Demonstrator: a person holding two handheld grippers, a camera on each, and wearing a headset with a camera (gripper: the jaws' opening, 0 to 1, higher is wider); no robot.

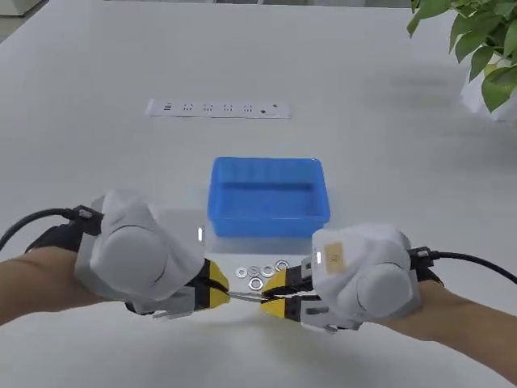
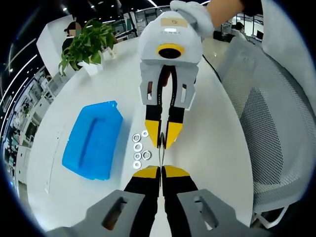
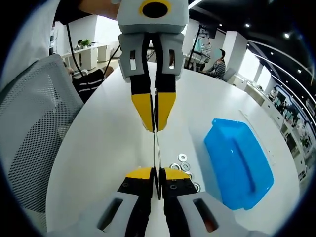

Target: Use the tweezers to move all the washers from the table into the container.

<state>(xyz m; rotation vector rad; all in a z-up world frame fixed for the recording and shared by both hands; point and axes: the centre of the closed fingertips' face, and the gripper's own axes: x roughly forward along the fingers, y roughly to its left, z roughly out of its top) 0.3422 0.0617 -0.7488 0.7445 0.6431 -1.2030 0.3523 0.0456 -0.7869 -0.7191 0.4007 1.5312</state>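
While they faced tip to tip, the left gripper [image 1: 220,291] and right gripper [image 1: 271,297] each had fingers pinched shut on the tweezers [image 1: 245,296]. The washers [image 1: 258,273] lay on the tabletop [image 1: 363,121] at 12 o'clock from them, near the container [image 1: 269,196].

washers [image 1: 260,273] on table [image 1: 388,145], just before container [image 1: 269,217]

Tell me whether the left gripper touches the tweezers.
Touching: the left gripper view shows the left gripper with its jaws shut on the tweezers.
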